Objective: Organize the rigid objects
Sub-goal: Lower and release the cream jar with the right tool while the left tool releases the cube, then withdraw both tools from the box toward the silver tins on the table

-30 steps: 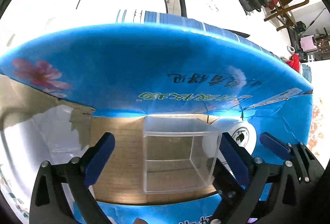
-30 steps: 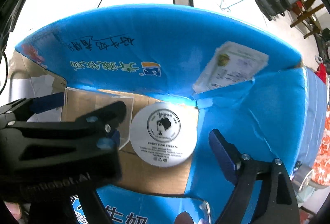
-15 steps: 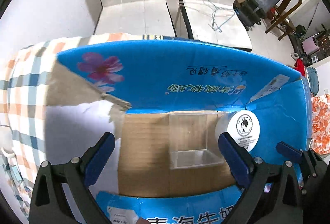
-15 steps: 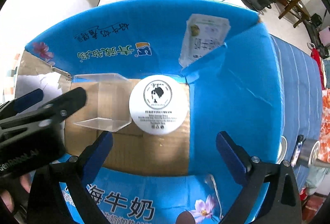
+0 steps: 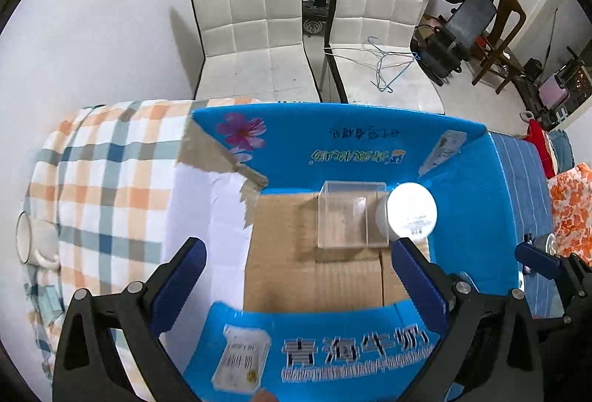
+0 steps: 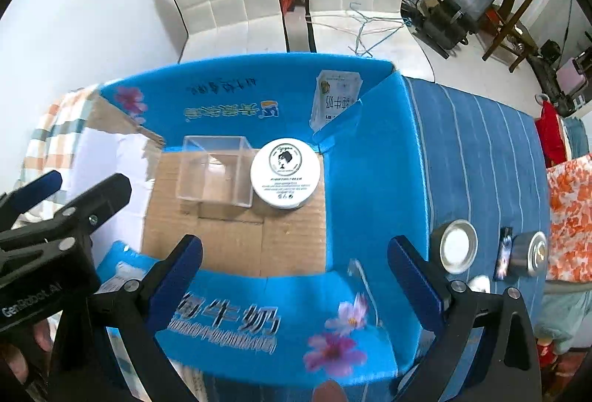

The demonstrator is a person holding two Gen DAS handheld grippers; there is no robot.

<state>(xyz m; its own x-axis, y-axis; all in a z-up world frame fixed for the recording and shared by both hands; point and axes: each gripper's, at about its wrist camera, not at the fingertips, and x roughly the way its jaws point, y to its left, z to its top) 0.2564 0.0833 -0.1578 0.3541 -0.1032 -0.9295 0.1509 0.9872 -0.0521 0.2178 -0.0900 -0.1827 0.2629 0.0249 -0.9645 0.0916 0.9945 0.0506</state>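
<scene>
Left gripper (image 5: 296,272) and right gripper (image 6: 294,263) both spread wide, empty, low in frame above blue carton (image 6: 370,180). Centre frame on carton floor: clear acrylic box (image 6: 212,170) touching white cream jar (image 6: 285,172), at its right.
</scene>
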